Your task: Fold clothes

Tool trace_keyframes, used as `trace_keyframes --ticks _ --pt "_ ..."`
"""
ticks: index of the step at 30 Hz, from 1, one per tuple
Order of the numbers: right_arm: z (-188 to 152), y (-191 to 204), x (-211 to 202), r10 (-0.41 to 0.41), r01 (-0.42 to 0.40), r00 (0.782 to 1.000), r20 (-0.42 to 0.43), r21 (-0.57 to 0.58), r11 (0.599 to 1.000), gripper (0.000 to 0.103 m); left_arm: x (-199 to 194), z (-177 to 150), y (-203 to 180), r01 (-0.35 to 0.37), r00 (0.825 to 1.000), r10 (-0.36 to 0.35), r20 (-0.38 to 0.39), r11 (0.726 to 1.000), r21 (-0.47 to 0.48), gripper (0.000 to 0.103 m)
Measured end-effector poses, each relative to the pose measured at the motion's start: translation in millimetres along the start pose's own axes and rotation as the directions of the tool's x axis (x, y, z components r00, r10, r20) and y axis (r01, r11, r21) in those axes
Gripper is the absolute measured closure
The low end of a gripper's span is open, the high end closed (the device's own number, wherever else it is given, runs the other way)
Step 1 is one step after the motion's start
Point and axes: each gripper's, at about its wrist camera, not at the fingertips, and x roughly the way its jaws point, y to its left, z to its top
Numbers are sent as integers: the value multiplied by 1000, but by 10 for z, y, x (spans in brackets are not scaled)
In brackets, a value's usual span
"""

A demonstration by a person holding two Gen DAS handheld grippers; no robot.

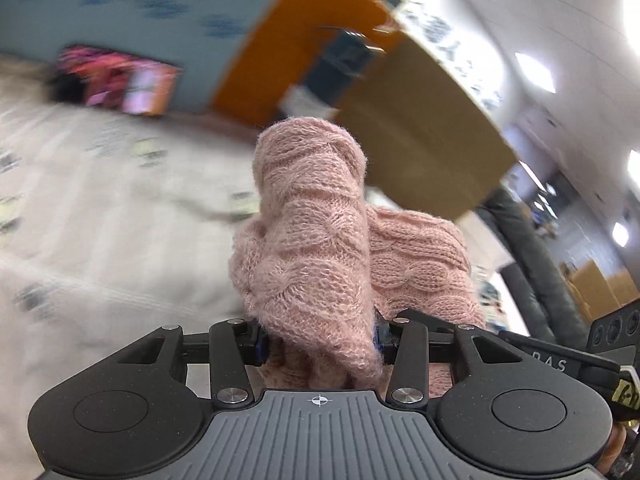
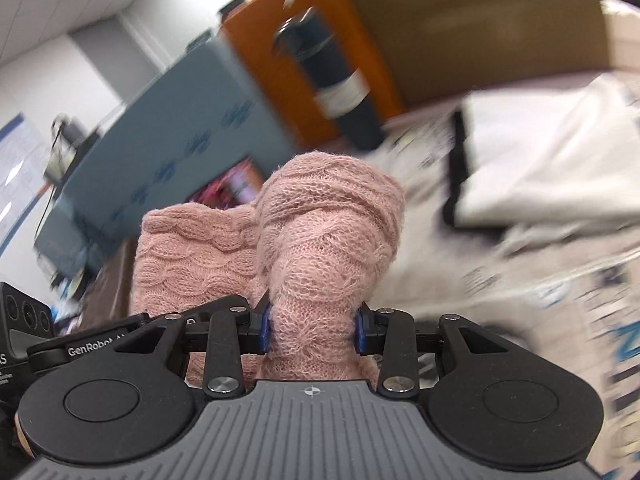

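Straight ahead of both sets of fingers: blocked by bunched pink knit (image 1: 308,248), filling the gap between the pads and standing up in front of each camera. In the left wrist view, open stretch of white printed cloth over the surface (image 1: 100,208) to the left; far edge closed off by a blue partition (image 1: 120,12), with an orange panel (image 1: 304,36) and a brown cardboard box (image 1: 420,128) beyond. In the right wrist view, a dark bottle (image 2: 340,80) standing upright at the far edge, a folded white garment (image 2: 540,160) lying to the right, and the other gripper's body (image 2: 80,344) close on the left.
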Motion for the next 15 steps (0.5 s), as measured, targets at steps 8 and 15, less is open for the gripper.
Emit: trace_keyframes --ticks 8,15 --pt "357 -620 -441 -130 125 978 166 44 991 69 672 216 -723 127 992 -126 -17 989 74 61" --pt "608 -999 -484 -197 187 954 227 64 980 69 1155 308 -1041 176 984 -176 -16 978 107 61"
